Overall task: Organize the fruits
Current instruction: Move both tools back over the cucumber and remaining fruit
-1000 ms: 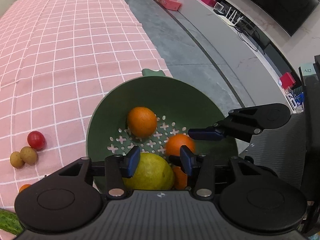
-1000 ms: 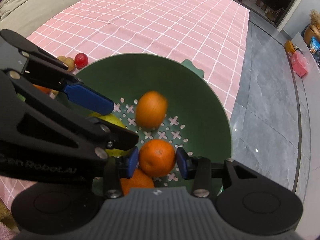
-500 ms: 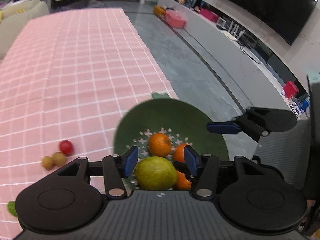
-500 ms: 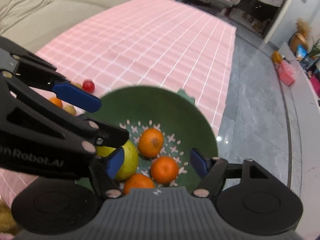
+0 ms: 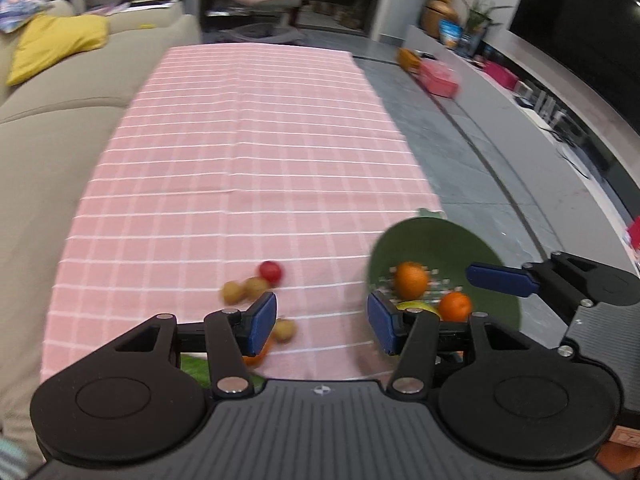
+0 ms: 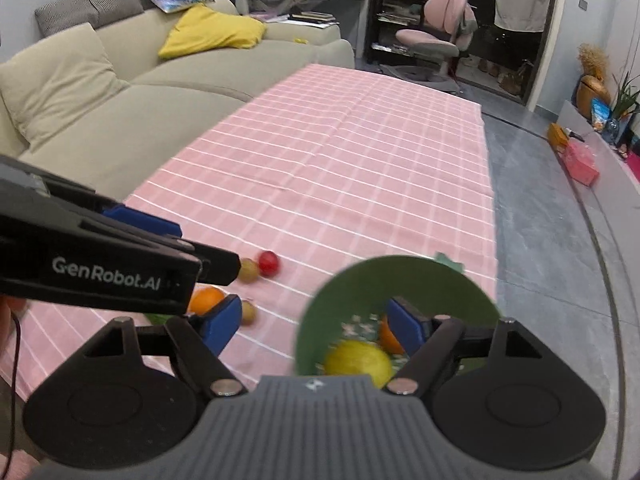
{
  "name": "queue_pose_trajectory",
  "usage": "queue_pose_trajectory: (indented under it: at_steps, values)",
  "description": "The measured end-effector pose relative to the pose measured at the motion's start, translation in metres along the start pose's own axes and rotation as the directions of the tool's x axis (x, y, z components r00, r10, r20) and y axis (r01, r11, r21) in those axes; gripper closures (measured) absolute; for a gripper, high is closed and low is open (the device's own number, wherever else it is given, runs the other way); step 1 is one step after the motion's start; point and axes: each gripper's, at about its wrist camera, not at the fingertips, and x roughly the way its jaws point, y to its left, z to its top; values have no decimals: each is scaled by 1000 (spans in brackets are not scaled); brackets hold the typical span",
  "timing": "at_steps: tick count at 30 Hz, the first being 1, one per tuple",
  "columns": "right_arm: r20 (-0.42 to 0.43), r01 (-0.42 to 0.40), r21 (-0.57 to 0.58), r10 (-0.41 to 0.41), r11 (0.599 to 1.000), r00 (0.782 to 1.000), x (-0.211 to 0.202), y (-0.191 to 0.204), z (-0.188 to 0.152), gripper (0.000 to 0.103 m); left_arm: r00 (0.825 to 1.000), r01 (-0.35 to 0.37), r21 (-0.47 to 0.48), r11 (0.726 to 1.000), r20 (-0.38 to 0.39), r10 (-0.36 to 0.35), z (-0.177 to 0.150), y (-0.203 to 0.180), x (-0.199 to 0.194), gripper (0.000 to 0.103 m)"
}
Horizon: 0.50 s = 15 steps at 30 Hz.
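here we saw green bowl (image 5: 424, 240) upright, mouth up, round, no long axis. left gripper (image 5: 322, 322) spread, empty; right gripper (image 6: 316, 322) opening, empty, both tilted down.

Both grippers, apparently empty, have lifted off the colander (image 5: 436, 240).

I look down a long table under a pink checked cloth (image 6: 340, 152). At my ten o'clock sits a beige sofa (image 6: 120, 92) with a yellow cushion (image 6: 212, 32) and a patterned one on its back. At twelve o'clock stands a pink desk chair (image 6: 432, 36) before dark shelves. Grey stone floor (image 6: 552, 240) runs along my two o'clock, past a pink box (image 6: 582, 162), to a low grey ledge and a big black screen (image 5: 580, 36).
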Motion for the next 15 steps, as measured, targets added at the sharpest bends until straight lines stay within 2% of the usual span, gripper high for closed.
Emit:
queue_pose_trajectory:
  at_steps: [4,8,11,15]
  values:
    - [12,-28,-2,28,1000,1000,-2,21,0,26,999,-48,-48,998,1,48,-9,19,-11,41]
    - [16,-49,-19,49,999,999,3,40,1,26,994,-108,-128,986,-29,105,-22,45,-16,41]
    - [11,-60,-43,60,997,998,10,56,-1,26,987,-155,-218,964,-67,144,-33,67,-15,41]
    - [-12,-80,-96,79,992,997,20,79,-3,26,979,-192,-326,926,-129,158,-47,92,-7,41]
